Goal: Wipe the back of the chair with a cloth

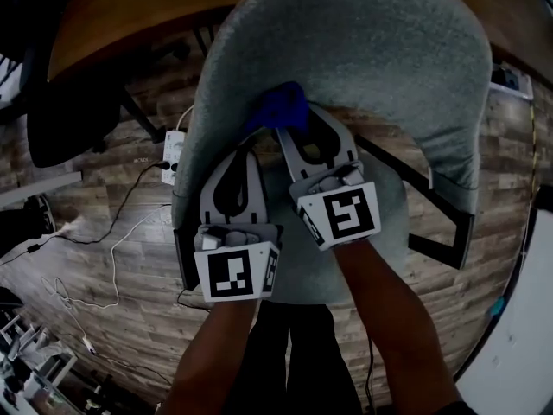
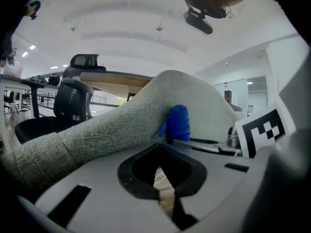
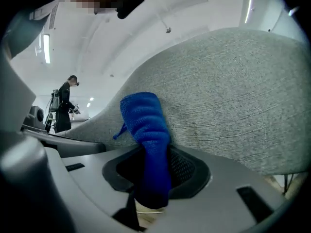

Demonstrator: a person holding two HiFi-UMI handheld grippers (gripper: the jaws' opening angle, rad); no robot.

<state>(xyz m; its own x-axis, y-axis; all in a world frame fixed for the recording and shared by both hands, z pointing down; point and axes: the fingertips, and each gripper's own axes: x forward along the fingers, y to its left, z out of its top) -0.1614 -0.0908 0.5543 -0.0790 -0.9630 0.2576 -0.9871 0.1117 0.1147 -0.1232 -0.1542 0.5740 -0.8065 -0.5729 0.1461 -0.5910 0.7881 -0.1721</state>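
right claw is clamped on the blue cloth. the cloth runs up through the jaw gap and bunches out past the tips. in the right gripper view that bunch sits against the grey weave of the chair back, so it looks like contact, judged from overlap only. left claw has its jaws together with nothing in them, and floor shows through the slit. it lies just beside the right claw, at about 7 o'clock of it in the head view, low against the chair back's left flank. can't tell if it is touching.

in the head view the cloth shows as a blue lump at 12 o'clock of the right claw tips, roughly mid-width on the back and below its top edge. so the task's things are all in place and wiping looks under way, but how far along can't be read from the fabric.

doing the step well:
- hold the clamp firm so the cloth doesn't slide out
- press the bunched end, not the plastic tips, onto the weave
- sweep in overlapping passes toward 12 and out to 3 and 9
- follow the curve of the back
- the left claw could steady the chair so it doesn't swivel

further out there is a wooden table at 11 o'clock of the chair. a power strip with cables lies on the plank floor at 9 o'clock.
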